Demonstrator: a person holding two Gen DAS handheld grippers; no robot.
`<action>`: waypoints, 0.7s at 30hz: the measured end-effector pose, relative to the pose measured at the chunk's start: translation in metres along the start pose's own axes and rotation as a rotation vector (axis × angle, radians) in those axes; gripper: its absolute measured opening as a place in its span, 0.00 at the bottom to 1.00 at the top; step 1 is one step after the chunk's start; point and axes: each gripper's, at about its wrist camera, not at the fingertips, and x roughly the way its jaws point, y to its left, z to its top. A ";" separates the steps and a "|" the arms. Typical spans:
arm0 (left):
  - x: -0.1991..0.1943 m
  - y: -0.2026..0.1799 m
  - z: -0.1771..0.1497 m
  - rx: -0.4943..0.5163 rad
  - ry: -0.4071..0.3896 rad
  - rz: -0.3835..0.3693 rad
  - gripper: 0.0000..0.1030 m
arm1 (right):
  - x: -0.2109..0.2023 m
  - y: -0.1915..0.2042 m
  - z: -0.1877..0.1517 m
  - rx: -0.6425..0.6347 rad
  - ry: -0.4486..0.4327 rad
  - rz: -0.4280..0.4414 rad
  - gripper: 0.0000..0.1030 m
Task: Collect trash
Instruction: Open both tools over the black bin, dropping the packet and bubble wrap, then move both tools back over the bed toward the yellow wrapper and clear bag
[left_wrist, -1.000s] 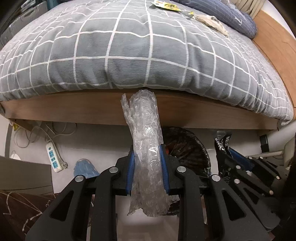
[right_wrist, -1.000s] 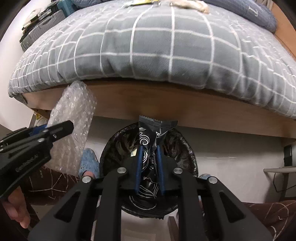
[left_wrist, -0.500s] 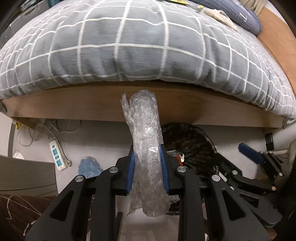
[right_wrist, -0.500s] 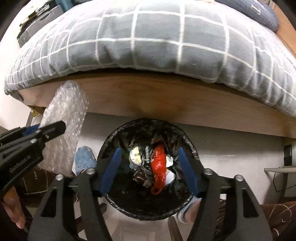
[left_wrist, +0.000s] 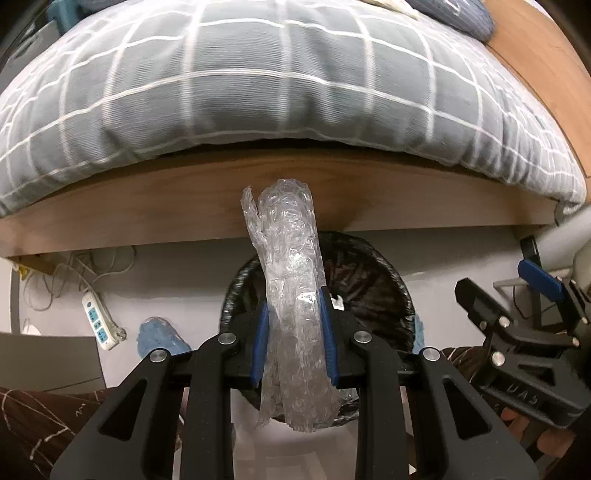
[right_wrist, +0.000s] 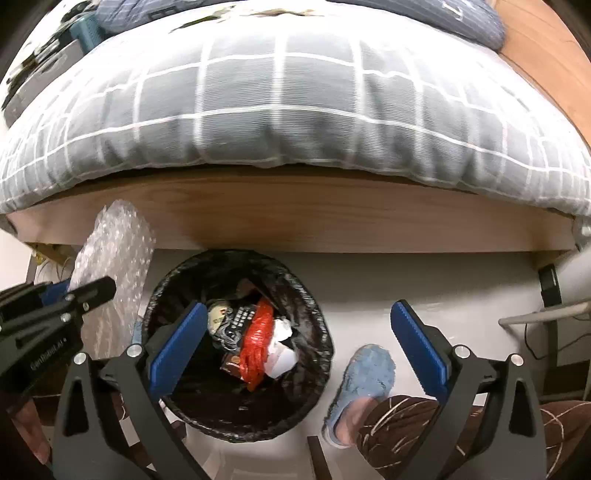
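**Asker:** Bedroom floor, is it? Describe the setting.

**Describer:** Pale floor is running under a wooden bed frame, and a grey quilt with a white grid is bulging over its edge. Against the frame, a round bin lined with a black bag is sitting on the floor. Inside it a red crumpled plastic piece, some white paper scraps and a dark printed wrapper are lying together.

**Asker:** What are the two claws doing?

**Describer:** The left gripper is pinching a tall roll of clear bubble wrap between its blue pads, which are pressing on both sides. The roll is standing nearly upright, its top reaching in front of the bed frame and its lower end hanging below the pads, over the near part of the bin. The right gripper is spread wide, its jaws having just been opening, and nothing is sitting between them. Its left pad is showing over the bin's left part; its right pad is showing over bare floor.

**Asker:** Anything else nearby?

**Describer:** A blue fuzzy slipper is being worn on a foot just right of the bin, below a brown patterned trouser leg. To the left, a white power strip is lying among loose cables under the bed edge.
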 end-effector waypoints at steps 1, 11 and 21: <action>0.001 -0.004 0.000 0.006 0.003 -0.003 0.24 | -0.002 -0.002 0.000 0.008 -0.002 -0.001 0.93; -0.001 -0.016 -0.003 0.045 -0.023 -0.002 0.55 | -0.007 -0.005 0.005 0.035 0.007 -0.037 0.93; -0.040 -0.011 0.013 0.033 -0.123 0.049 0.80 | -0.040 -0.007 0.023 0.057 -0.082 -0.008 0.93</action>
